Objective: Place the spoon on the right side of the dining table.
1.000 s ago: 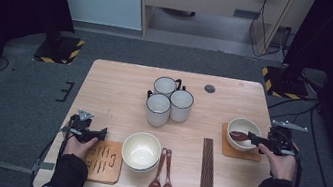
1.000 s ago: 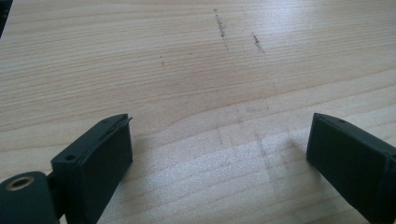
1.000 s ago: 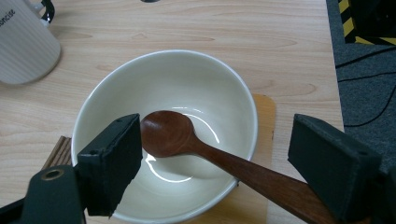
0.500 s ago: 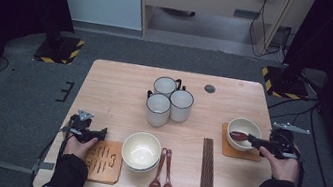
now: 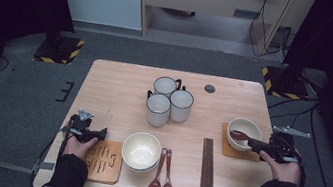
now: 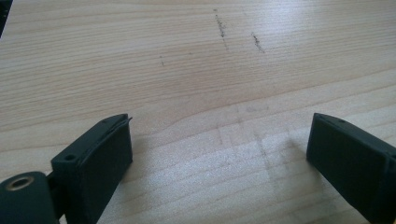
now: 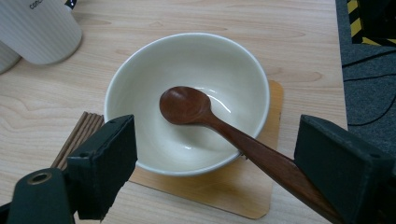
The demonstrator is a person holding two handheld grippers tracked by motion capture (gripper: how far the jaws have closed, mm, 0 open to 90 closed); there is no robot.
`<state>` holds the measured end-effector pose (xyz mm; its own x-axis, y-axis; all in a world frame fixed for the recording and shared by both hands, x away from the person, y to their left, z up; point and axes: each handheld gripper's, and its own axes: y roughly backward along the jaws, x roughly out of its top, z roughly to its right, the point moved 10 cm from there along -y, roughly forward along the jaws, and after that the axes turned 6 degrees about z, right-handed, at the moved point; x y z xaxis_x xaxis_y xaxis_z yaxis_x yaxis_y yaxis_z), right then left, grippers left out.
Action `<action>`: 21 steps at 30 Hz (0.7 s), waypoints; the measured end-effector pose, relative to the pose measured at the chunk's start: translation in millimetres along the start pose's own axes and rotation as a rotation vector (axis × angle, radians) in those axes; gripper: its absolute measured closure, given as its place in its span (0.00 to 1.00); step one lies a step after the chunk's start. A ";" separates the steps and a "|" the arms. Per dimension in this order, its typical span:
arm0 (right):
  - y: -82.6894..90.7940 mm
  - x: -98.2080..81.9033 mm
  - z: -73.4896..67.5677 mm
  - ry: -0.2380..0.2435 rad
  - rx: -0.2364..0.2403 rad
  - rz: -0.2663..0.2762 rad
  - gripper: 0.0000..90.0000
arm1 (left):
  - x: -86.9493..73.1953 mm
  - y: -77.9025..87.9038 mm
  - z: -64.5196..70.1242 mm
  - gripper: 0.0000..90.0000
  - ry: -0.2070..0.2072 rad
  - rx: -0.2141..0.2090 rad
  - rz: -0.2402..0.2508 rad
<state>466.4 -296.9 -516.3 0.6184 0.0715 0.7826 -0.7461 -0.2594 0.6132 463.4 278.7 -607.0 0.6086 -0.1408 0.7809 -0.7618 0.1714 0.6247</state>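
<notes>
- High view: right gripper (image 5: 258, 146) sits at the counter's (image 5: 119, 91) right edge, held in the person's right hand (image 5: 285, 169), nose toward a white bowl (image 5: 244, 134).
- That bowl stands on a tan mat (image 5: 226, 148); a dark wooden spoon (image 5: 240, 135) rests in it, scoop inside, handle leaning over the near rim toward the gripper.
- Right gripper view: fingers (image 7: 102, 165) spread wide, released. Spoon (image 7: 219, 128) handle runs down between them, close to the right-hand finger at the lower edge; contact there cannot be told. Scoop lies on the bowl's (image 7: 187, 60) inner wall.
- Same view: mat (image 7: 259, 186) shows under the bowl; ends of the chopsticks (image 7: 77, 135) just beside the left-hand finger; a white mug (image 7: 39, 28) at top left.
- High view: left gripper (image 5: 90, 133) at the counter's front left, in the left hand (image 5: 79, 146), just above a second mat (image 5: 104, 160) with dark markings.
- Left gripper view: fingers (image 6: 93, 158) apart, released, nothing between them but bare counter (image 6: 196, 70).
- High view, middle front: larger white bowl (image 5: 141, 150), two more wooden spoons (image 5: 163, 176) side by side, then a bundle of dark chopsticks (image 5: 207, 173).
- Three white mugs (image 5: 168, 101) clustered behind, touching or nearly so.
- Small dark disc (image 5: 210, 88) sits near the counter's far edge.
</notes>
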 end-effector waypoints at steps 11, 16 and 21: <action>3.6 -5.5 -9.8 0.016 0.015 -0.022 0.15 | 0.0 0.0 0.0 0.06 0.000 -0.001 0.000; 3.9 -8.6 -13.8 0.028 0.021 -0.027 0.15 | 0.0 0.0 0.1 0.06 0.000 -0.001 0.000; 5.9 -11.0 -18.0 0.031 0.032 -0.035 0.15 | 0.0 0.0 0.2 0.06 0.000 -0.002 0.000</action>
<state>450.8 -281.9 -519.4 0.6356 0.1104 0.7641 -0.7158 -0.2866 0.6368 463.4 278.5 -607.0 0.6088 -0.1410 0.7807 -0.7613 0.1729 0.6250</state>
